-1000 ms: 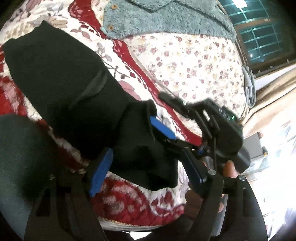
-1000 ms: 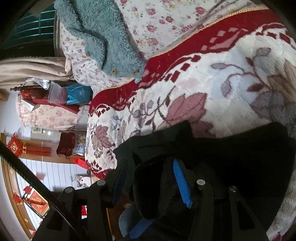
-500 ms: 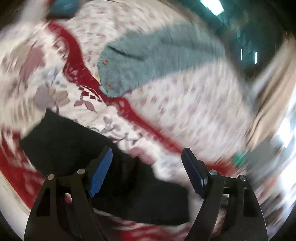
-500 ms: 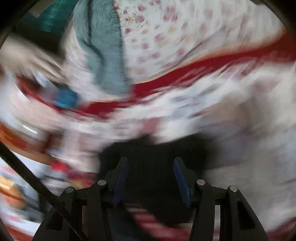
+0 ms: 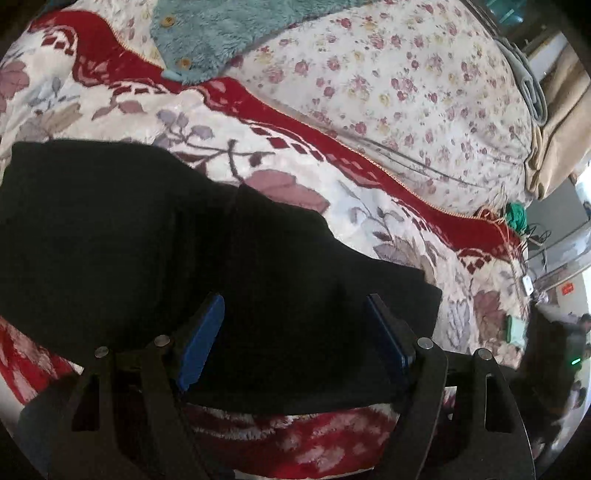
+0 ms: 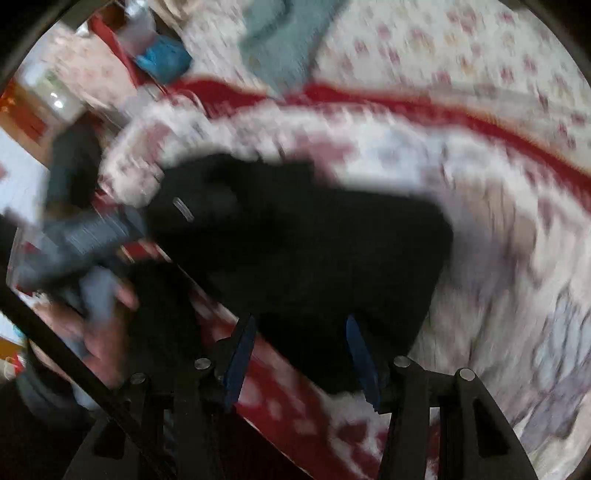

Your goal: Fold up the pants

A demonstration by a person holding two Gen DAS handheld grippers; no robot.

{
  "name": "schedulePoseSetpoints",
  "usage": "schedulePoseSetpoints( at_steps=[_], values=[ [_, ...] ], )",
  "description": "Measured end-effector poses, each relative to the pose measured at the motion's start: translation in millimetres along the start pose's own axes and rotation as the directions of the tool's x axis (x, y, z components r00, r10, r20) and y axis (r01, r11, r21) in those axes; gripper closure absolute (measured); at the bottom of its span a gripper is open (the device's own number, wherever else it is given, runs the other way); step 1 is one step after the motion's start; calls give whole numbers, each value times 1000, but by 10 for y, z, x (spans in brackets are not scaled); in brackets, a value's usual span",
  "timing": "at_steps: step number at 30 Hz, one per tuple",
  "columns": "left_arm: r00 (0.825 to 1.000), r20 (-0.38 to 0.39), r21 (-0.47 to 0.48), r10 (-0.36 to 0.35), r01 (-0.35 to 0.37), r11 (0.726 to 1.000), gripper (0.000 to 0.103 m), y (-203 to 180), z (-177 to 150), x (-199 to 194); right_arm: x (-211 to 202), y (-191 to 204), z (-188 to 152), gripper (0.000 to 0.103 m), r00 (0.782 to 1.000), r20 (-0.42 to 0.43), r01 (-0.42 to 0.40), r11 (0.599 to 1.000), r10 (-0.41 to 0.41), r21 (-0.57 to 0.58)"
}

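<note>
A bed fills both views, covered by a plush floral blanket (image 5: 229,173) in cream and red, with a lighter rose-print quilt (image 5: 424,85) further back and a teal fleece garment (image 5: 221,33) with buttons lying at the far edge.

On the blanket lie the black pants (image 5: 184,251), already folded down into a thick, compact bundle. In the left wrist view their long axis runs across the frame from the left, ending in a squared corner at the right; the near edge of the bundle passes directly under the tongs.

The left tongs (image 5: 295,332) stand wide open above that near edge, blue pads apart, with black cloth seen between them but nothing pinched. The right tongs (image 6: 301,354) are about half open over the bundle's other end; the right wrist view is smeared, yet the pads look clear of the cloth, so I judge them empty. A hand (image 6: 92,325) shows blurred at that view's left.

Both tongs sit close over the pants, each toward one end. The next fold likely turns on gripping the near edge and carrying it across the short axis.
</note>
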State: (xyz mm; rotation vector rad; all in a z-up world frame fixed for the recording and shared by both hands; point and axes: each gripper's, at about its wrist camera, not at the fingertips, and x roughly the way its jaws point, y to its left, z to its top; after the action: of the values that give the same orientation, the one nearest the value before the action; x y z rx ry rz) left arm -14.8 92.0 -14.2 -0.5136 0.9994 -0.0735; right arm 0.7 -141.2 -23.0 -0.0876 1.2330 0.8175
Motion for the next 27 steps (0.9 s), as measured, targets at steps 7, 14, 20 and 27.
schedulePoseSetpoints(
  at_steps=[7,14,20,27],
  values=[
    [1000,23,3,8,-8,1000,25,-1,-13,22,-399,-31,-162,53,992,122,-4,998,-3,55],
    [999,31,-24,-26,27,999,25,57,6,15,181,-242,-236,45,995,-44,94,979,-87,181],
    [998,37,-48,-45,47,998,25,83,19,16,-421,-135,-314,46,986,118,94,981,-115,172],
    [996,47,-77,-78,81,994,25,138,51,-6,-1353,-718,-559,46,931,310,83,938,-194,337]
  ],
)
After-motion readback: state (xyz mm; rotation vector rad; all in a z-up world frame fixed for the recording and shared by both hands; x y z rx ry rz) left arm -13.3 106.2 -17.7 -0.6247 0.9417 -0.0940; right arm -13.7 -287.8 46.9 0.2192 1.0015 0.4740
